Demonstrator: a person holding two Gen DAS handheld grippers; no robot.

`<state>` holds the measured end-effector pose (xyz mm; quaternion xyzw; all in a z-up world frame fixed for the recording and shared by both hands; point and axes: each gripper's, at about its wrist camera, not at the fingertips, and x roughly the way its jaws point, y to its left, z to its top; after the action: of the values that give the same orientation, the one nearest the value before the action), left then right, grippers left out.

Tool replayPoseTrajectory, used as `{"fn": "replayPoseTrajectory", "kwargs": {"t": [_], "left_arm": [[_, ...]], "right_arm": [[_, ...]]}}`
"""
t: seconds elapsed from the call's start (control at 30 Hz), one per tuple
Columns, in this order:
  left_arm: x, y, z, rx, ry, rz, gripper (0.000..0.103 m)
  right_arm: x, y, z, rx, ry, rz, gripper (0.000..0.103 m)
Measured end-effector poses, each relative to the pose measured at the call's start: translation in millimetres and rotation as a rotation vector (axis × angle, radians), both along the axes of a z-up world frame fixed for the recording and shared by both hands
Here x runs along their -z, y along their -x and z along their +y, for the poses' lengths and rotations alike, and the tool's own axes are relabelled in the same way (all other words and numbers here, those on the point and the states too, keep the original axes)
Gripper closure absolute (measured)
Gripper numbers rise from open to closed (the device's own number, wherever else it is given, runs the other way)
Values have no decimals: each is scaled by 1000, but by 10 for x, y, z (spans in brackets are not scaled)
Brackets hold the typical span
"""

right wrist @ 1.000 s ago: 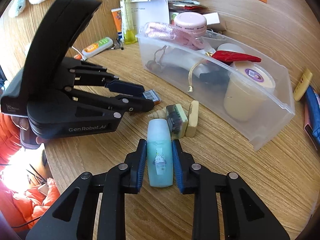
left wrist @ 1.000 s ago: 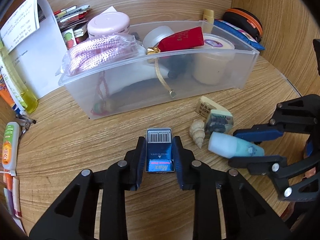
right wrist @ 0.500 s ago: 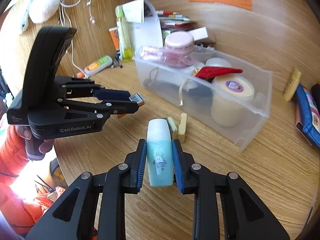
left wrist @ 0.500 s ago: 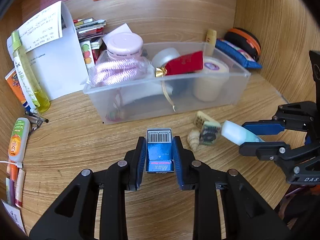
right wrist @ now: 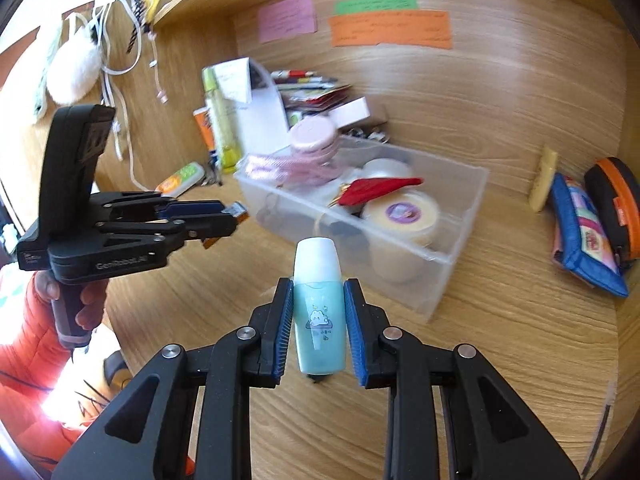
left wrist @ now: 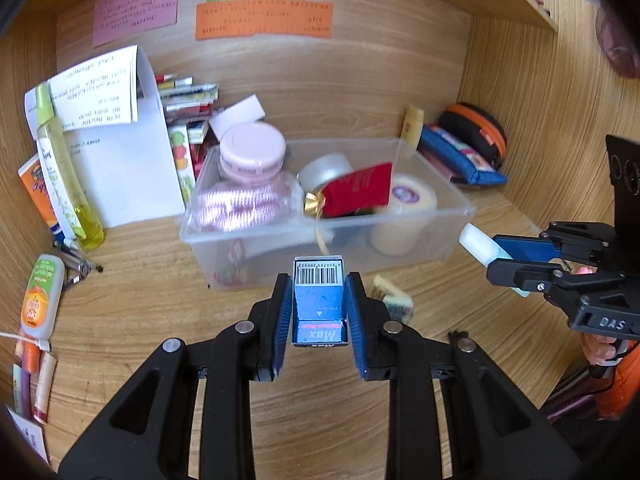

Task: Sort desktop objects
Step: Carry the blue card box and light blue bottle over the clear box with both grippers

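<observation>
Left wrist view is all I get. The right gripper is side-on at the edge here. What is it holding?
Observer: The right gripper is shut on a small teal bottle with a white cap and a cloud sticker.
Operator: Is the bottle clear of the desk?
Observer: Yes, it is held in the air, cap pointing toward the clear bin.
Operator: Anything left of my frame I should know about?
Observer: White cables and a fluffy white thing hang on the side wall, behind the left gripper, which holds the blue box.
</observation>
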<state>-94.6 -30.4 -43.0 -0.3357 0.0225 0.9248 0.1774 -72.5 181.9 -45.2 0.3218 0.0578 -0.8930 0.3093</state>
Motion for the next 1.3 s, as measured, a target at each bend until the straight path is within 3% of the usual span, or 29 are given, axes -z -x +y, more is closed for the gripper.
{"fn": "replayPoseTrajectory", "kwargs": {"t": [0.7,1.3], "left_arm": [[-242,509,257,73,-34,28,77],[-65,1032,399,103,-27,-42,77]], "right_arm": [[-249,703,176,116,11,34,80],[-49,1513,-31,152,-99,-37,80]]}}
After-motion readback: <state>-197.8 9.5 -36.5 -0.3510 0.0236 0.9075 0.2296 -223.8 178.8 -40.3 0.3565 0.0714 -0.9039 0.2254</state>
